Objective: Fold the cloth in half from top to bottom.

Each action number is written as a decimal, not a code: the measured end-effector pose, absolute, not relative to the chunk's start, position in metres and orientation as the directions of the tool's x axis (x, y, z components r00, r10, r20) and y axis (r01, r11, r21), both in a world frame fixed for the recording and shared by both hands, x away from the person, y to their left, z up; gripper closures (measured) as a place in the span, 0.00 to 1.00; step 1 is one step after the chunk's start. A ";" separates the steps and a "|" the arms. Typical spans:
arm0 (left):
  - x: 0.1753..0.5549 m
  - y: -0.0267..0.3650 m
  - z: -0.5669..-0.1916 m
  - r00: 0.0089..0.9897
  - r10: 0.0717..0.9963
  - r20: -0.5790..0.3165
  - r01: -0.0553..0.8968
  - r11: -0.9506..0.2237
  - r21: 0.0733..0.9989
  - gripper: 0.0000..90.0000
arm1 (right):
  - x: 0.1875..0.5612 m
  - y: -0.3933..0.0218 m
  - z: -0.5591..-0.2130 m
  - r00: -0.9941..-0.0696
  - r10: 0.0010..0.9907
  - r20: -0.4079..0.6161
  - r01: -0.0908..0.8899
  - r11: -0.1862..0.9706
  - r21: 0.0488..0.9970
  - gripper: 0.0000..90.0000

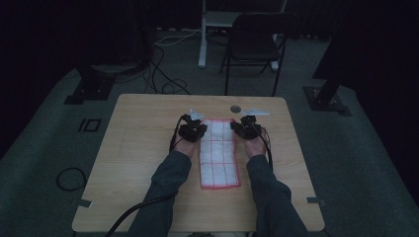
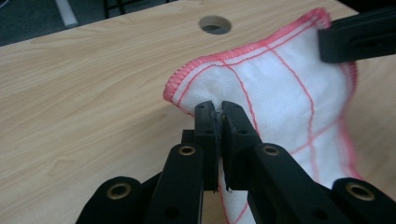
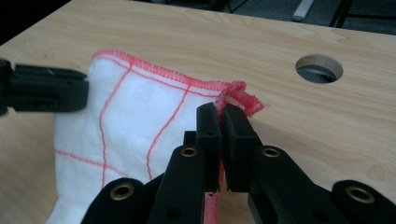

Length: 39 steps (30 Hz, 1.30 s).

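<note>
Soft woven white cloth (image 2: 280, 88) with red stitching, matt pale wood-grain table (image 2: 93, 93), matt black plastic jaws.

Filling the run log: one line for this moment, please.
left gripper: shut on cloth far-left corner | right gripper: shut on far-right corner | far edge lifted off table

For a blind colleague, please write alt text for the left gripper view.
The left gripper with black jaws is shut on the edge of a white cloth with red grid lines and red hem, lifted slightly off a light wooden table. The other black gripper meets the cloth's far corner.
</note>
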State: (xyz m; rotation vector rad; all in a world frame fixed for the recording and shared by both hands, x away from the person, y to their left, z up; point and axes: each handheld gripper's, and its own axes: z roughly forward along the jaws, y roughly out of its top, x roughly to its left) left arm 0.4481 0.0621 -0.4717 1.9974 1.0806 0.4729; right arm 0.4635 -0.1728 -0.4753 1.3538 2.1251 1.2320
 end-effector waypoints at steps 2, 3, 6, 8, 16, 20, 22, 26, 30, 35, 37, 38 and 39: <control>0.442 0.063 -0.470 0.580 0.814 -0.042 0.516 -0.327 0.792 0.96 | 0.458 -0.175 -0.477 -0.501 0.851 0.157 0.563 0.182 0.806 0.97; 0.439 0.063 -0.469 0.585 0.810 -0.040 0.512 -0.331 0.792 0.96 | 0.455 -0.176 -0.477 -0.507 0.847 0.159 0.559 0.182 0.809 0.97; 0.429 0.064 -0.466 0.603 0.797 -0.040 0.497 -0.336 0.800 0.96 | 0.447 -0.178 -0.476 -0.517 0.841 0.163 0.551 0.181 0.815 0.97; 0.422 0.066 -0.464 0.612 0.790 -0.044 0.486 -0.331 0.809 0.96 | 0.442 -0.180 -0.475 -0.524 0.835 0.167 0.543 0.177 0.821 0.97; 0.395 0.074 -0.463 0.649 0.760 -0.038 0.450 -0.343 0.825 0.96 | 0.416 -0.183 -0.465 -0.572 0.805 0.160 0.504 0.191 0.843 0.97; 0.384 0.078 -0.466 0.662 0.749 -0.035 0.437 -0.348 0.829 0.96 | 0.404 -0.184 -0.466 -0.583 0.794 0.172 0.499 0.182 0.847 0.97; 0.379 0.079 -0.468 0.667 0.744 -0.036 0.437 -0.351 0.828 0.96 | 0.397 -0.183 -0.467 -0.589 0.791 0.167 0.499 0.193 0.845 0.97; 0.369 0.080 -0.472 0.672 0.738 -0.058 0.443 -0.339 0.830 0.96 | 0.387 -0.185 -0.472 -0.603 0.780 0.164 0.497 0.207 0.843 0.97; 0.361 0.077 -0.479 0.682 0.730 -0.051 0.443 -0.357 0.822 0.96 | 0.380 -0.186 -0.478 -0.609 0.778 0.155 0.505 0.229 0.833 0.97; 0.357 0.076 -0.484 0.681 0.730 -0.065 0.452 -0.349 0.821 0.96 | 0.374 -0.188 -0.485 -0.608 0.776 0.165 0.515 0.228 0.826 0.97; 0.355 0.077 -0.485 0.683 0.728 -0.062 0.451 -0.353 0.820 0.96 | 0.373 -0.189 -0.487 -0.609 0.775 0.167 0.515 0.227 0.826 0.97; 0.354 0.077 -0.485 0.682 0.728 -0.063 0.451 -0.352 0.820 0.96 | 0.373 -0.189 -0.487 -0.611 0.774 0.167 0.516 0.229 0.825 0.97; 0.353 0.077 -0.485 0.682 0.728 -0.062 0.451 -0.353 0.820 0.96 | 0.372 -0.189 -0.488 -0.610 0.774 0.168 0.518 0.229 0.824 0.97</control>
